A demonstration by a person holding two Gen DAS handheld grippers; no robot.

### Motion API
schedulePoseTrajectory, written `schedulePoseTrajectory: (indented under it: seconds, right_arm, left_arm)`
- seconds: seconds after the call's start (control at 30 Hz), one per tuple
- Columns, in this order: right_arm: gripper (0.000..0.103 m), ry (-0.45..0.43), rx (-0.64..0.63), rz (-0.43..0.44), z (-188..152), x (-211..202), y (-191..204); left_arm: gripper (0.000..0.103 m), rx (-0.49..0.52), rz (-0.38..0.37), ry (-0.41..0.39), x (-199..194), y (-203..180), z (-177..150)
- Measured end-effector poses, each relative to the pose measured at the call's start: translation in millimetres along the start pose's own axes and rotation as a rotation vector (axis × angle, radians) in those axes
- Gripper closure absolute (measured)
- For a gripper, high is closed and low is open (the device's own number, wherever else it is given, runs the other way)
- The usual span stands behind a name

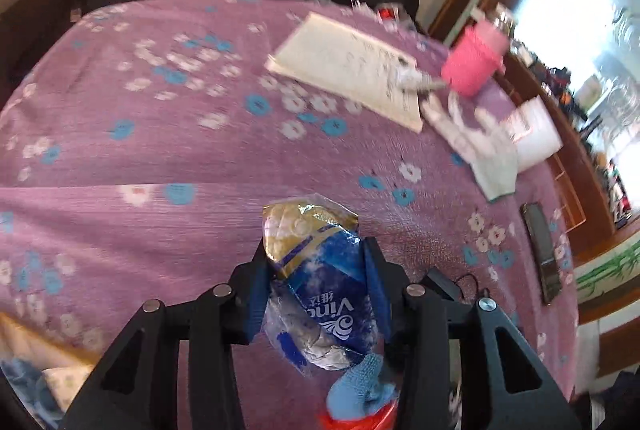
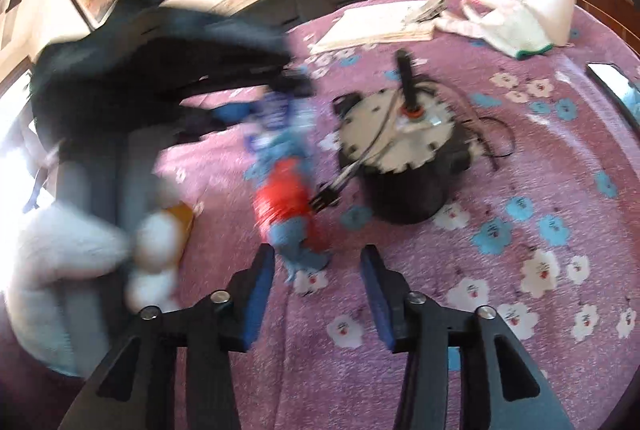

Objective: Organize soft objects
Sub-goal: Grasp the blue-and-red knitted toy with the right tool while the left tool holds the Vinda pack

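Note:
A blue and gold tissue pack (image 1: 324, 294) in clear wrap sits between the blue pads of my left gripper (image 1: 316, 250), which is shut on it above the purple flowered bedspread (image 1: 160, 150). A blue and red glove (image 1: 360, 386) shows just under the pack. In the right wrist view that glove (image 2: 286, 198) lies blurred on the bedspread, its blue end reaching between the tips of my right gripper (image 2: 317, 258). The right gripper is open and its pads do not touch the glove. The left gripper (image 2: 280, 82) appears there as a dark blur at upper left.
A black motor with a white top (image 2: 400, 150) and loose wires stands right of the glove. A white plush toy (image 2: 152, 242) lies at the left. Farther back are a notebook (image 1: 348, 66), a pink cup (image 1: 474, 64), a white glove (image 1: 480, 146) and a dark phone (image 1: 542, 250).

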State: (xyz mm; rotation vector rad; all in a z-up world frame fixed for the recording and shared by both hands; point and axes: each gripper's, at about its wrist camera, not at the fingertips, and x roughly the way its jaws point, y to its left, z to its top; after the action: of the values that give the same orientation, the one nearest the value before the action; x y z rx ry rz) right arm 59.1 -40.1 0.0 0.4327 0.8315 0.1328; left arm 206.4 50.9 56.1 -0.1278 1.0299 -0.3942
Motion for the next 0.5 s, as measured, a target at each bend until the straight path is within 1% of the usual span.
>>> schedulePoseTrajectory:
  seconds: [0.07,0.13,0.3,0.4,0.47,0.5]
  right_arm:
    - [0.048,-0.003,0.016,-0.003,1.7,0.6,-2.9]
    - [0.042,0.005,0.017,0.022,2.3,2.5,-2.3]
    - [0.036,0.017,-0.053,0.065,-1.9,1.5,11.8]
    - [0.035,0.000,-0.101,0.041,-6.5,-7.5,23.8]
    - [0.030,-0.012,-0.136,0.015,-7.2,-12.8,31.2]
    - [0.026,-0.015,-0.151,0.001,-7.0,-14.6,34.9]
  left_arm:
    - [0.061,-0.015,-0.007,-0.030,-22.0,10.2,-5.4]
    - [0.061,-0.031,-0.026,-0.052,-41.8,19.5,-14.2]
    - [0.061,-0.085,-0.099,-0.117,-101.5,43.0,-48.6]
    - [0.061,-0.141,-0.136,-0.160,-142.1,65.8,-74.6]
    - [0.061,-0.180,-0.145,-0.194,-169.3,83.0,-93.7]
    - [0.061,-0.195,-0.141,-0.210,-181.2,90.5,-102.8]
